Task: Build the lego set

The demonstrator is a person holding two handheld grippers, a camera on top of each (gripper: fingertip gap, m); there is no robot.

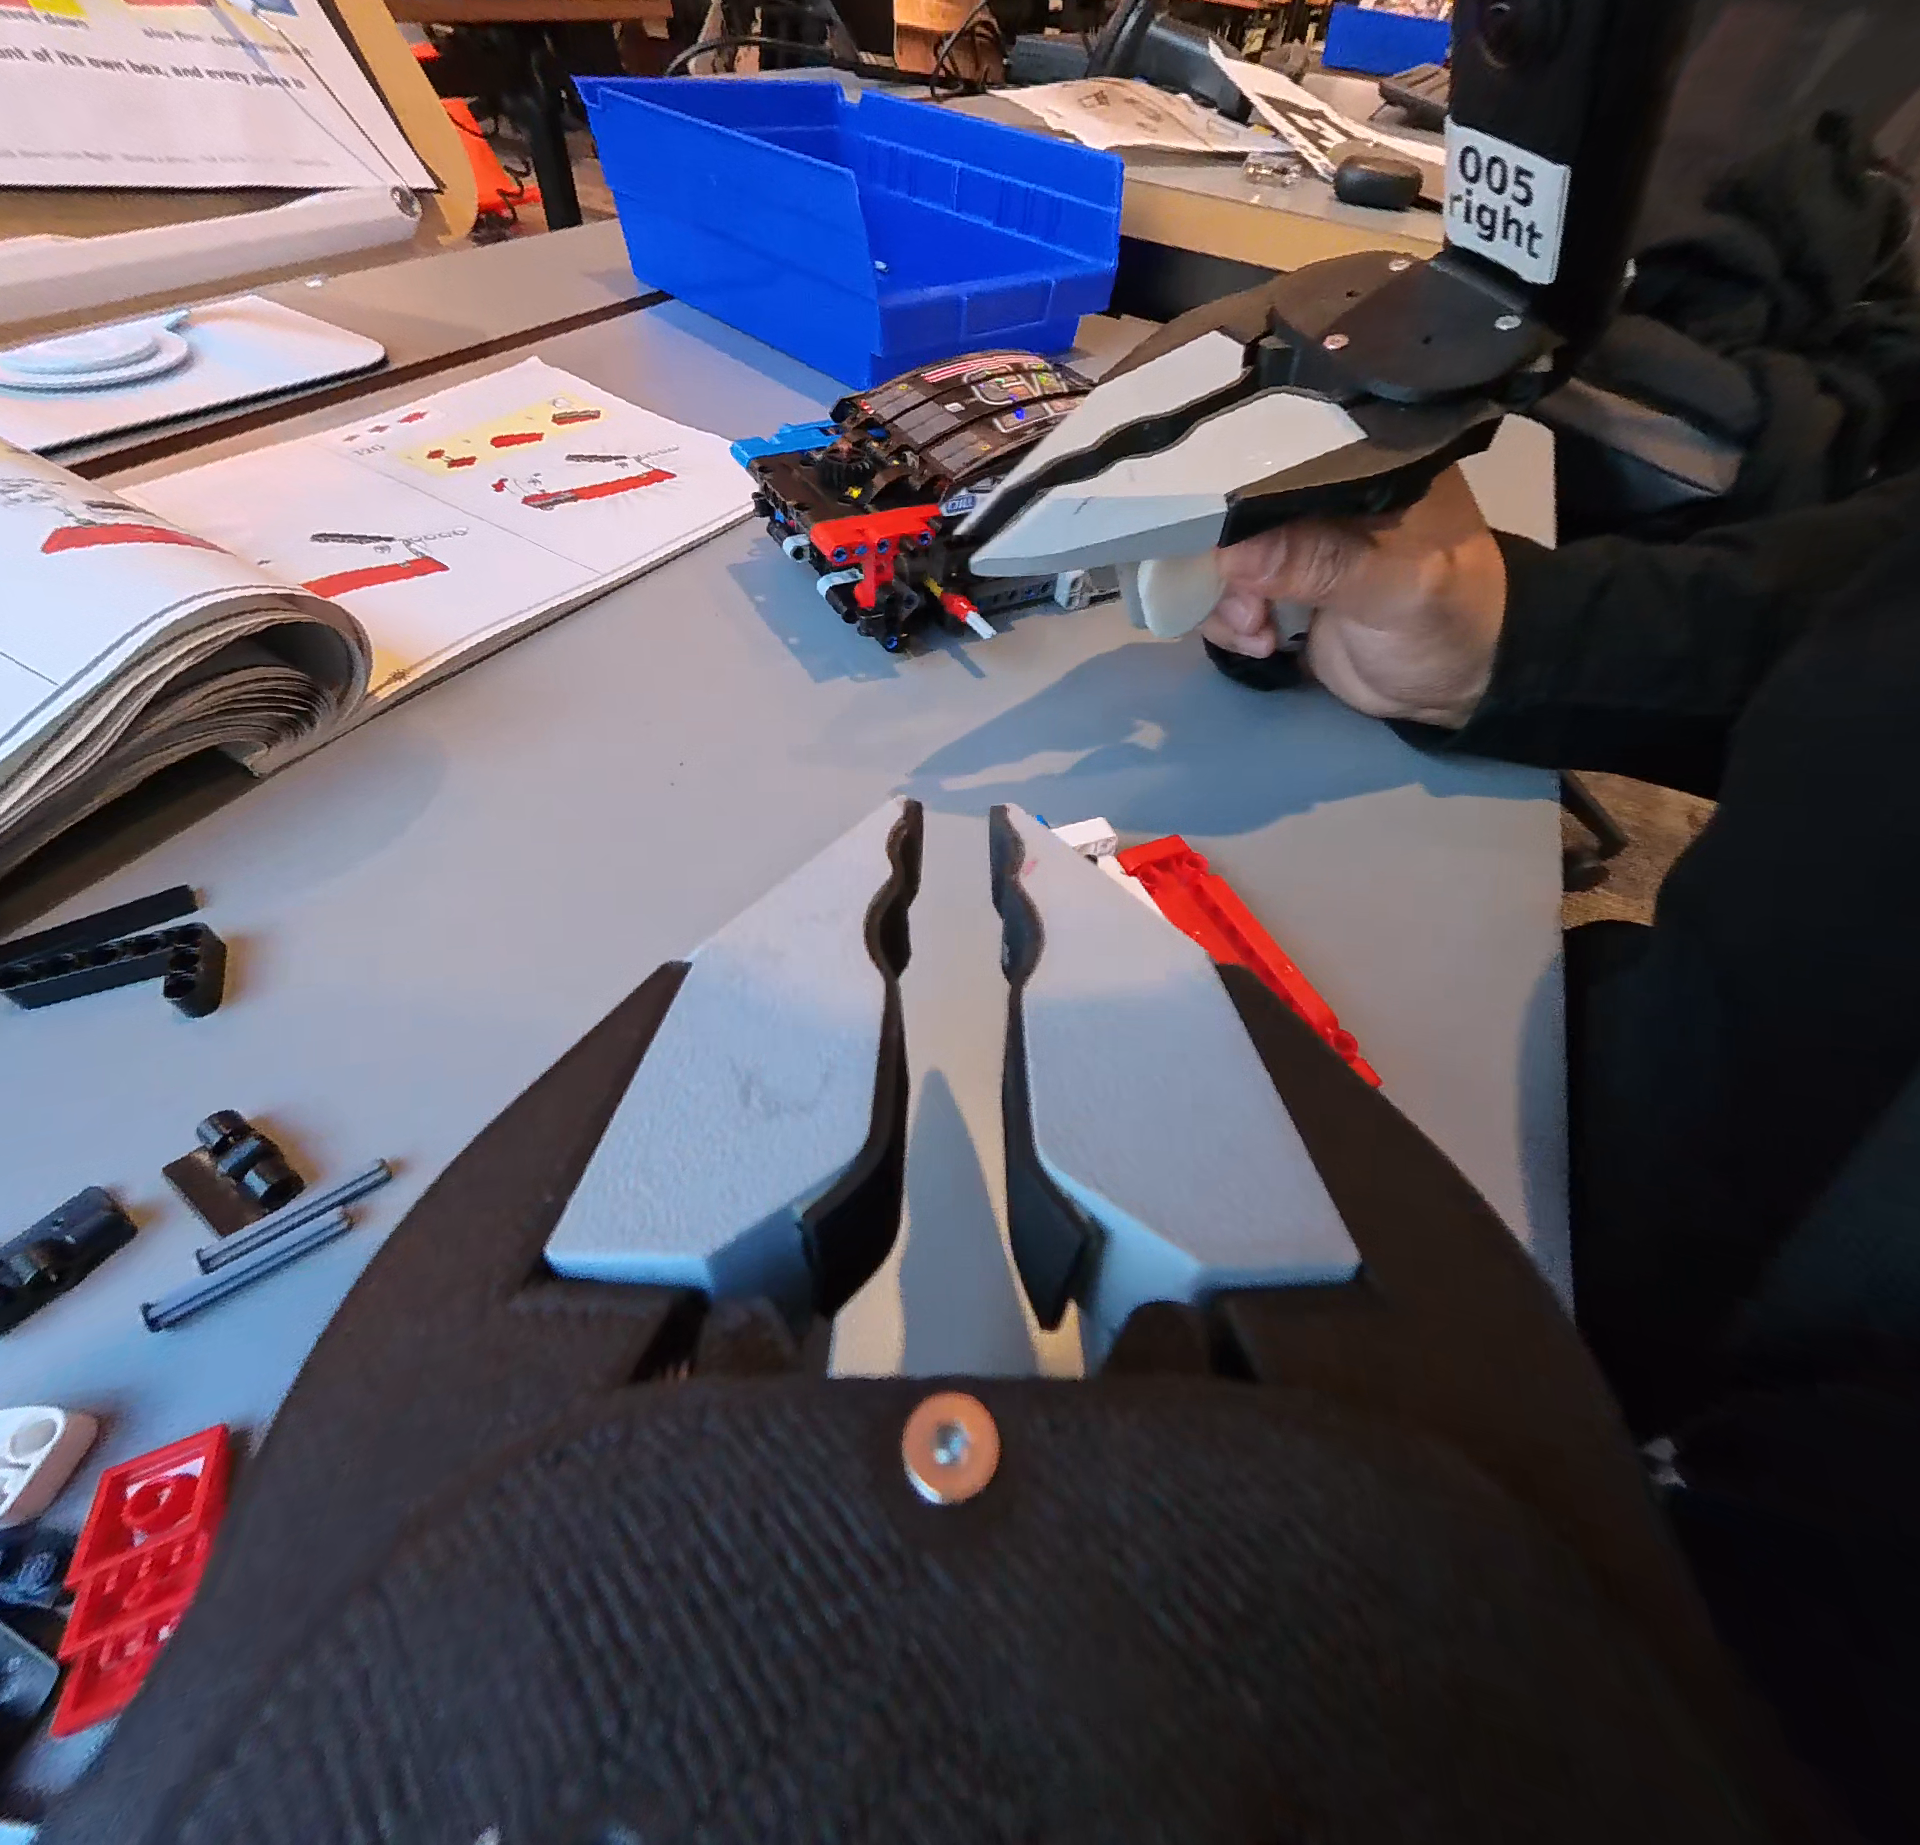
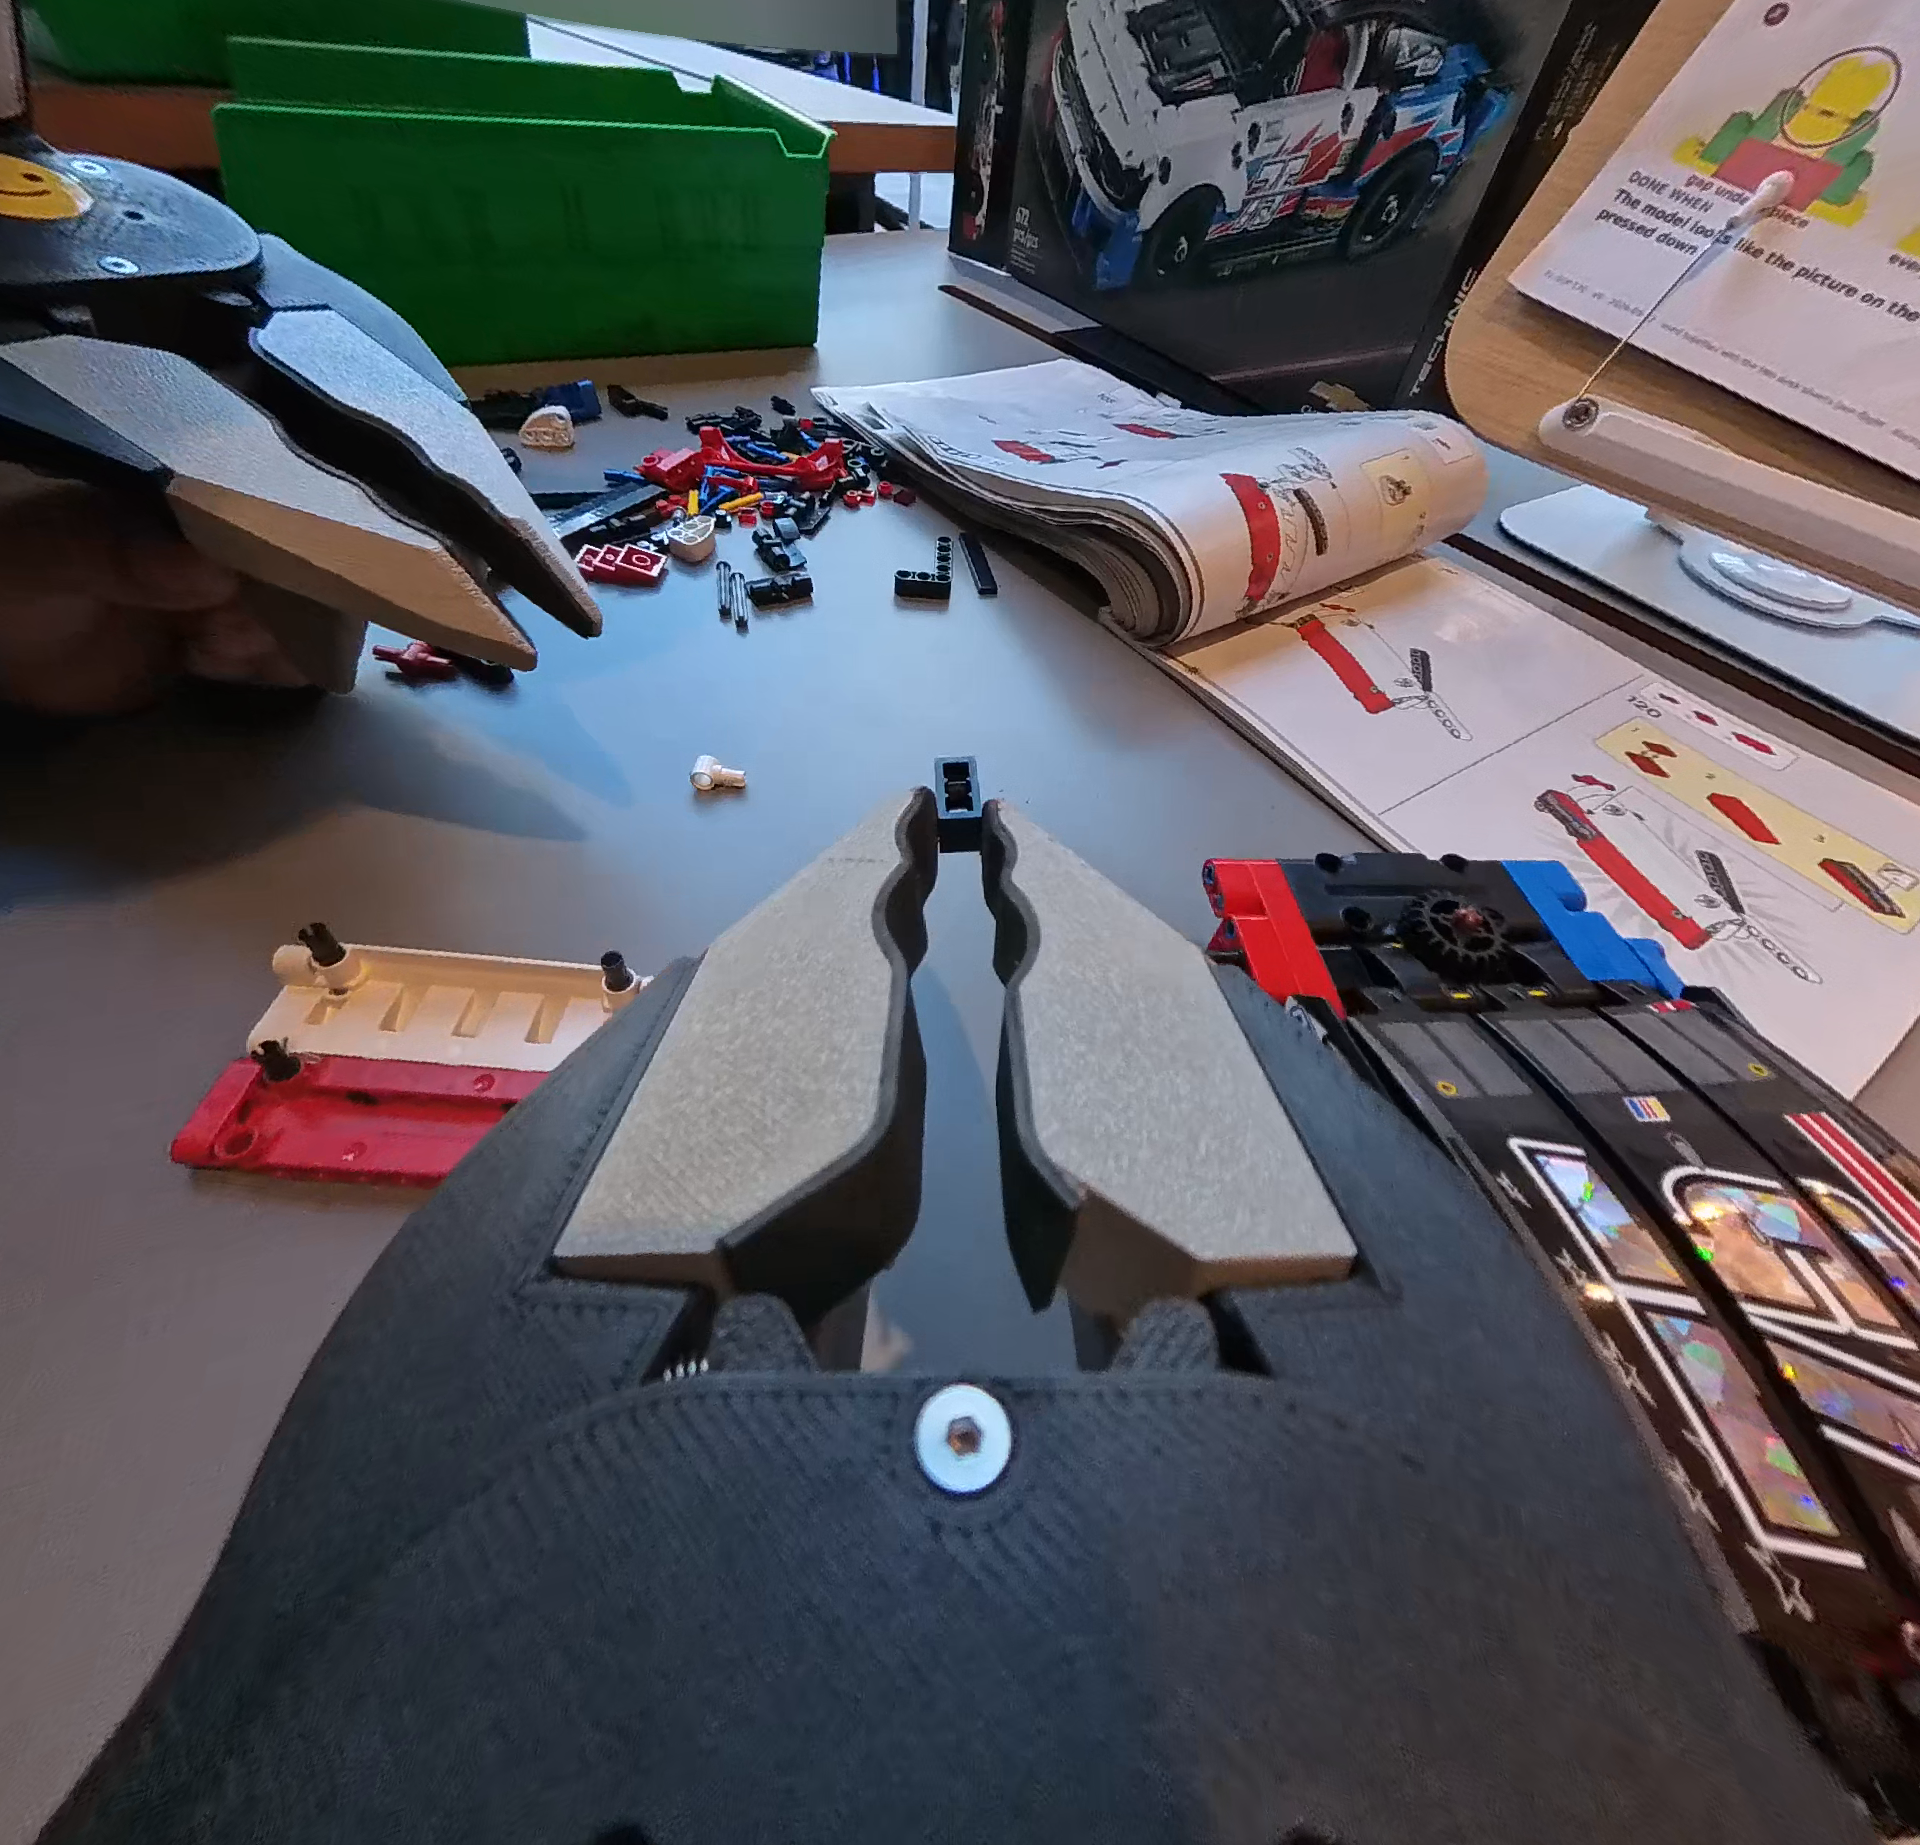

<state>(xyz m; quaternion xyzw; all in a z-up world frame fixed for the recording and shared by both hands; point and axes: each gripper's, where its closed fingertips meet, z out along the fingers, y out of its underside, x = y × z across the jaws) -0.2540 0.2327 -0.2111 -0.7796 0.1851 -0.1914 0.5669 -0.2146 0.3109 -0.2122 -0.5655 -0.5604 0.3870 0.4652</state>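
Observation:
My right gripper point(image 2: 957, 816) is shut on a small black connector piece point(image 2: 956, 782) and holds it just above the grey table. The partly built black, red and blue car model point(image 2: 1538, 1047) lies right beside it; in the left wrist view the right gripper point(image 1: 964, 545) has its tips at the model's point(image 1: 914, 465) red front. My left gripper point(image 1: 951, 821) is slightly open and empty, hovering over the table beside a joined red and white panel point(image 1: 1247, 938). The left gripper point(image 2: 558, 642) also shows at the left of the right wrist view, with the panel point(image 2: 416, 1057) below it.
An open instruction booklet point(image 1: 416, 507) lies behind the model. Loose parts lie scattered point(image 2: 748, 486), among them a black L-beam point(image 1: 125, 964), red plates point(image 1: 135, 1556) and a white pin point(image 2: 717, 777). A blue bin point(image 1: 852, 216), a green bin point(image 2: 520, 226) and the set's box point(image 2: 1247, 133) stand at the back. The gap from one gripper's tips to the other's is roughly 9 cm. From the left gripper's tips to the white pin point(image 2: 717, 777) is close to 7 cm.

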